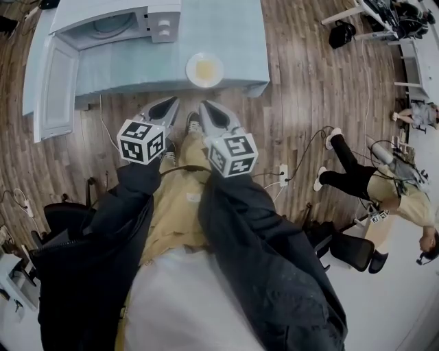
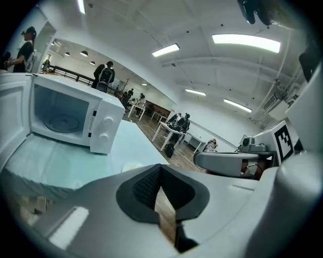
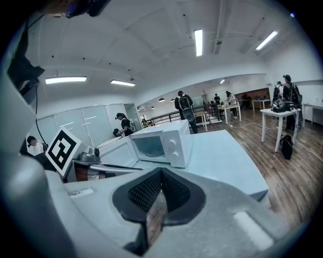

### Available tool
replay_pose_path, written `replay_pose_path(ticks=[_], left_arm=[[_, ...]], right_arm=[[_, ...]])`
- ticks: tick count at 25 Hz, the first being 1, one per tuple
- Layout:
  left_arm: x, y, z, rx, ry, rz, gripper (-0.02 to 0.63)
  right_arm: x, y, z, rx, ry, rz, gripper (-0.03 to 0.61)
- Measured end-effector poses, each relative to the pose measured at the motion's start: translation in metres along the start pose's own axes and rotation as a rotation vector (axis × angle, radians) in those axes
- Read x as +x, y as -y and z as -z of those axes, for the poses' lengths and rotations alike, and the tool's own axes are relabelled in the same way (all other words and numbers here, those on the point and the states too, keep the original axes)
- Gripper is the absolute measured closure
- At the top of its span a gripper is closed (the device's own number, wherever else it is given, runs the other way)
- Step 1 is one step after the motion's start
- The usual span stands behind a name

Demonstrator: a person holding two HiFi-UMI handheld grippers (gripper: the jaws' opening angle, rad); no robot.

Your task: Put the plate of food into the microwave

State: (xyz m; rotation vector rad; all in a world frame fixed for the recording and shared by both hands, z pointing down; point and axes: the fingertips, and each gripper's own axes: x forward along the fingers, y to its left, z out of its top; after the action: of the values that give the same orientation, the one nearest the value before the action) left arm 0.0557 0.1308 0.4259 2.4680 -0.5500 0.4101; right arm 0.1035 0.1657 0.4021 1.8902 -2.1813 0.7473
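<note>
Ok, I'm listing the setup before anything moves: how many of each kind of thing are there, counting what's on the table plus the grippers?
microwave: 1
plate of food: 1
grippers: 2 (left gripper, right gripper)
Total: 4

Microwave [image 1: 116,27]: rear cut off by head view's top edge; plate [image 2: 132,165]: mostly hidden behind left gripper [image 2: 160,168] in its view; food [image 1: 204,68]: too small to identify.

place: open-plan lab hall | evidence: ceiling strip lights [image 3: 198,41], white worktables [image 3: 280,113], floor power strip [image 1: 282,175], people [image 3: 184,106] working
</note>
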Motion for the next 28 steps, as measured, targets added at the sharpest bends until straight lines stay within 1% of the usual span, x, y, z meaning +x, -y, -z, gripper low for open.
replay_pose_path(ticks=[4,8,10,14,21,28], left_arm=[[0.032,-0.003,-0.019,0.018,-0.003,-0.015,0.618],[0.061,-0.014,-0.047,0.038,0.007,-0.047,0.618],[0.073,-0.019,-0.054,0.037,0.001,-0.059,0.618],[0.087,-0.020,-0.054,0.020,-0.023,-0.075,0.618],[0.114,-0.024,-0.058,0.000,-0.040,-0.086,0.618],[0.123,-0.026,-0.054,-0.010,-0.057,-0.082,0.618]], right_arm=[[0.023,0.026,-0.018,-0.008,0.008,-0.043,0.577],[0.050,0.056,-0.049,-0.010,0.029,-0.079,0.577],[0.060,0.070,-0.059,-0.011,0.032,-0.089,0.577],[0.069,0.084,-0.060,0.010,0.014,-0.105,0.577],[0.082,0.100,-0.059,0.021,-0.018,-0.143,0.577],[0.094,0.123,-0.055,0.051,-0.045,-0.133,0.577]])
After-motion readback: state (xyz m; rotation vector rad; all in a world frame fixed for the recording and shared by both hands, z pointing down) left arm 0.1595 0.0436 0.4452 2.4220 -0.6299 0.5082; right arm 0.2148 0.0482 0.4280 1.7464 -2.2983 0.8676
